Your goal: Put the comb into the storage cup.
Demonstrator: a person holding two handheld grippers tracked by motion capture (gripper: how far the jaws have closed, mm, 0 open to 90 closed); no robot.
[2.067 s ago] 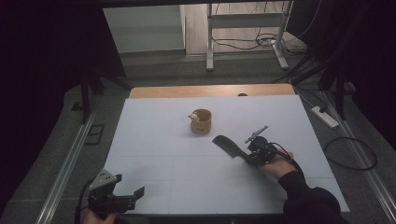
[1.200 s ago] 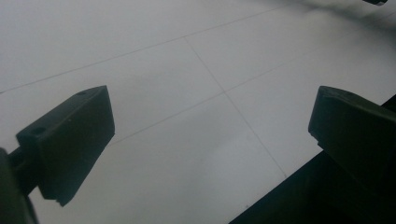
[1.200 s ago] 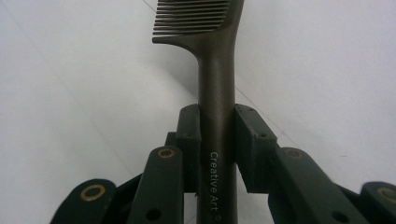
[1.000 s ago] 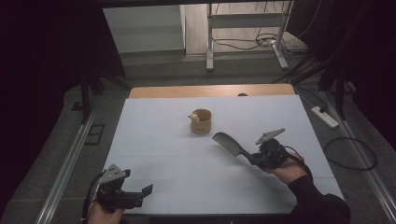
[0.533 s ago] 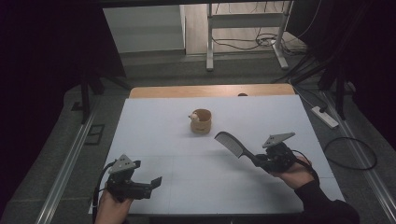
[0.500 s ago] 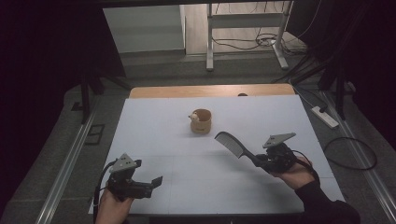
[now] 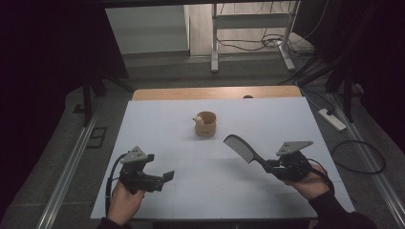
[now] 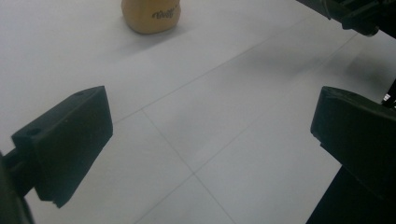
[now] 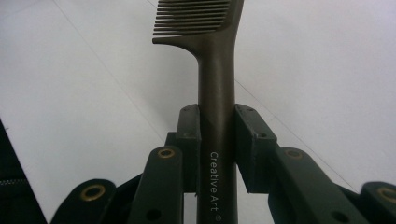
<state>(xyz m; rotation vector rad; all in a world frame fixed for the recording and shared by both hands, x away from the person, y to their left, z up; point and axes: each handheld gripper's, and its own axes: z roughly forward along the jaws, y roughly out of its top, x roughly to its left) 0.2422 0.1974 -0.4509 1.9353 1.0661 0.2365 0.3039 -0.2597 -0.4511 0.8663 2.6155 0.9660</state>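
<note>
A dark comb [image 7: 242,149] is lifted above the white table [image 7: 157,124], held by its handle in my right gripper [image 7: 270,166], which is shut on it. In the right gripper view the comb [image 9: 215,84] runs up between the two pads, teeth at the top. A small tan wooden cup [image 7: 206,124] with a pale object in it stands mid-table, beyond both grippers; its base [image 8: 150,15] is at the top of the left gripper view. My left gripper [image 7: 167,178] hovers at the near left, open, with nothing between its jaws.
A wooden strip [image 7: 217,92] borders the table's far edge. Beyond it are a metal frame [image 7: 250,21] and cables on the floor. A power strip [image 7: 333,119] lies on the floor to the right. Dark curtains flank both sides.
The left gripper has come up from the table's near edge and moved right, onto the table. The right gripper has drifted right and toward me, carrying the comb.
</note>
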